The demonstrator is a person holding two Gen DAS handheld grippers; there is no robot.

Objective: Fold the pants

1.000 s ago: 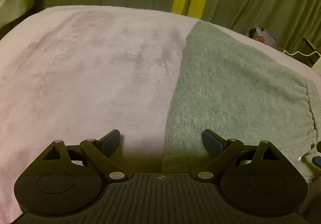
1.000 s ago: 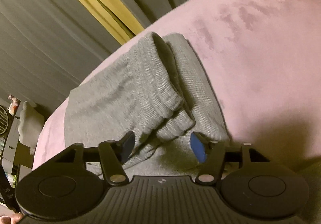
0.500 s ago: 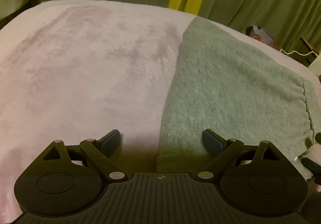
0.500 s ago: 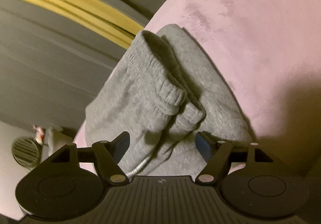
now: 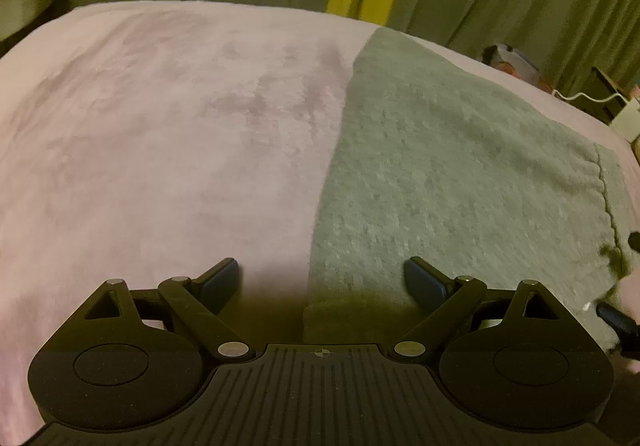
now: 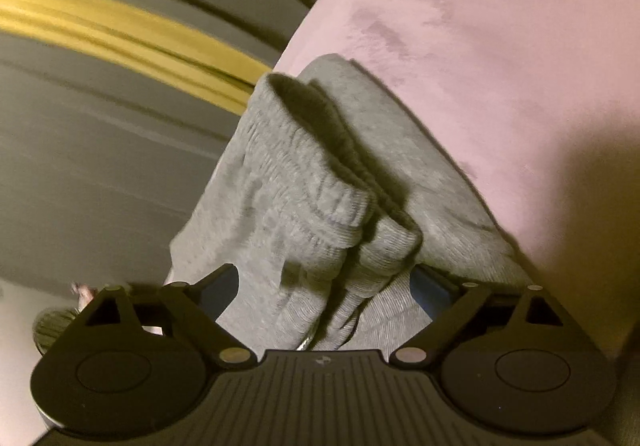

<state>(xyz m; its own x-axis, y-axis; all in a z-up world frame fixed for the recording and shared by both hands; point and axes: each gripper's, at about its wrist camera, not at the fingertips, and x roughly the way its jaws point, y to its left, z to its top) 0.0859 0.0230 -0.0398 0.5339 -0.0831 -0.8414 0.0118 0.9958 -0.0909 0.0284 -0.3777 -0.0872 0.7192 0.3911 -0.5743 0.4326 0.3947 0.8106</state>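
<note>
The pants [image 5: 460, 186] are lying folded on the pink blanket [image 5: 160, 146], toward its right side in the left wrist view, with a straight folded edge running up the middle of that picture. In the right wrist view the pants [image 6: 304, 198] are seen doubled over, and the ribbed cuffs [image 6: 360, 230] are being left on top of the stack. The fold is judged to be nearly finished; only a last smoothing or one further fold may be left, though the whole garment is not being shown.

The right gripper [image 6: 324, 286] is being held wide, its jaws having just been opening; the cuffs are lying between them, but no pad is seen pressing on the cloth. The left gripper [image 5: 324, 280] is being held spread too, over the near folded edge, and nothing is being pinched by it.
</note>
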